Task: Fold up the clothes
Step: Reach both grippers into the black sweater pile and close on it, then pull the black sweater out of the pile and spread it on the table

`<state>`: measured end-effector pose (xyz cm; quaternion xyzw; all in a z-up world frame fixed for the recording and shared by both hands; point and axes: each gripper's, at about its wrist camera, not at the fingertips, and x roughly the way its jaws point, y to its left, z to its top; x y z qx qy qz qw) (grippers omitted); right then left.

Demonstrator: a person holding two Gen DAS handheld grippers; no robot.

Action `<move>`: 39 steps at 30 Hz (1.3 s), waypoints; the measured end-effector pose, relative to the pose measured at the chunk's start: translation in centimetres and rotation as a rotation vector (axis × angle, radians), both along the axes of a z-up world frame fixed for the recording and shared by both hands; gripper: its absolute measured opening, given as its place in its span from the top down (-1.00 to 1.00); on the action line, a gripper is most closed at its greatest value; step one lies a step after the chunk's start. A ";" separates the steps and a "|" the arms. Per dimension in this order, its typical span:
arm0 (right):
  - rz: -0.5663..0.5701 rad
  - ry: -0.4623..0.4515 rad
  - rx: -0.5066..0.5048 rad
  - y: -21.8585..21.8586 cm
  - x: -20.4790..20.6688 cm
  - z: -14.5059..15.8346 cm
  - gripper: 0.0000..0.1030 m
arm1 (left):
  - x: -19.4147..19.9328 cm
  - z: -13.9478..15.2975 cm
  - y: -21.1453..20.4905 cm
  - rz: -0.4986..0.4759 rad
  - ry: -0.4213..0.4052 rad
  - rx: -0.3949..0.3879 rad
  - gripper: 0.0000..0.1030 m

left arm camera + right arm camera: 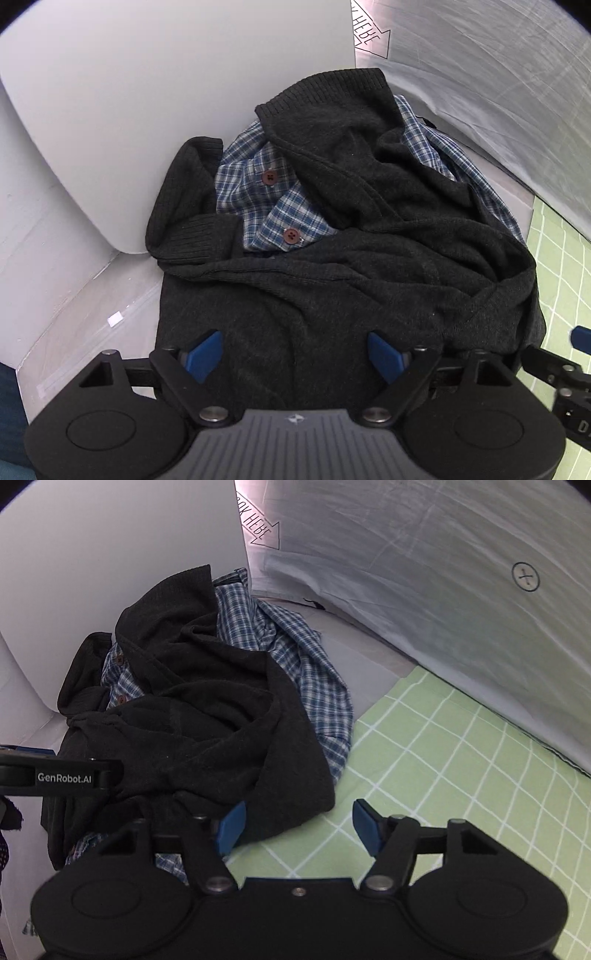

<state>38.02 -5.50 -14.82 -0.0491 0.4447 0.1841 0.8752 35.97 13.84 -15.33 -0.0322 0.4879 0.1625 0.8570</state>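
A dark grey knit sweater (pixel 369 258) lies crumpled in a heap on top of a blue plaid shirt (pixel 269 199) with brown buttons. My left gripper (pixel 295 354) hovers over the sweater's near part, jaws apart, with nothing pinched between the blue pads (pixel 205 354). In the right wrist view the same sweater (pixel 207 731) and plaid shirt (pixel 317 679) sit at the left. My right gripper (pixel 298 827) is open above the sweater's near hem and the green sheet, its left pad (pixel 231 827) over the hem. The left gripper's body (pixel 59 771) shows at the left edge.
A white curved panel (pixel 147 110) stands behind and left of the heap. A pale grey cloth wall (pixel 443 609) with a circled cross rises at the right. A green checked sheet (pixel 461 775) covers the surface to the right. Arrow lettering (pixel 258 528) marks the back.
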 end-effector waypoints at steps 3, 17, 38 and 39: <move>0.014 0.028 0.021 1.1 0.9 -1.1 0.20 | 0.4 0.1 -0.4 -0.010 -0.031 0.002 -0.35; -0.072 -0.404 0.125 -4.8 -7.5 9.3 0.92 | -4.7 9.8 -2.5 -0.012 -0.298 0.035 0.96; -0.749 -0.622 -0.133 -35.0 -35.0 17.2 0.92 | -25.7 18.2 -25.5 -0.416 -0.367 -0.376 1.00; -0.778 -0.586 -0.155 -36.3 -36.0 16.3 0.92 | -26.3 17.3 -26.3 -0.402 -0.343 -0.319 1.00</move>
